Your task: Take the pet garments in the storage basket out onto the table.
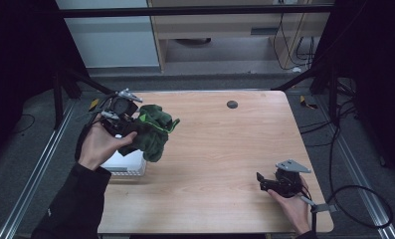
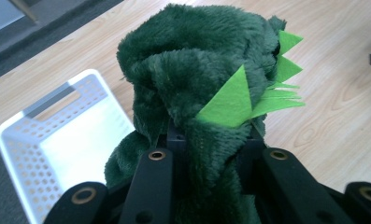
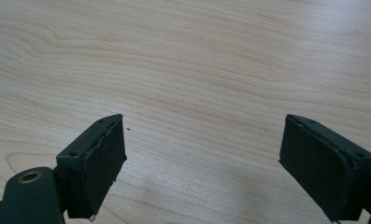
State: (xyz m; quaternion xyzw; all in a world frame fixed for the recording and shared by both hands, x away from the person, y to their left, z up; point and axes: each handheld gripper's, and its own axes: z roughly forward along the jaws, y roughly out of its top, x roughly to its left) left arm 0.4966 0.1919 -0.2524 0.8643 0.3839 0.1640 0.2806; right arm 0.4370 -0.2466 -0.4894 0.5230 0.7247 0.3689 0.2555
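My left tongs (image 1: 135,122), clamped on the green plush dinosaur (image 1: 152,130), hang just beside and above the white basket (image 1: 128,164), while my right tongs (image 1: 264,183) rest apart, empty.

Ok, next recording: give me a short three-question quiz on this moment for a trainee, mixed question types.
1. What does the left gripper hold between its fingers?
2. True or false: the white perforated basket already has the green plush toy lying inside it.
3. The right gripper is: A) shut on a cloth, B) open above the bare wooden table, C) resting in the basket.

Key:
1. The dark green plush toy with light green felt spikes.
2. False; the toy is held up beside the basket, which looks empty.
3. B.
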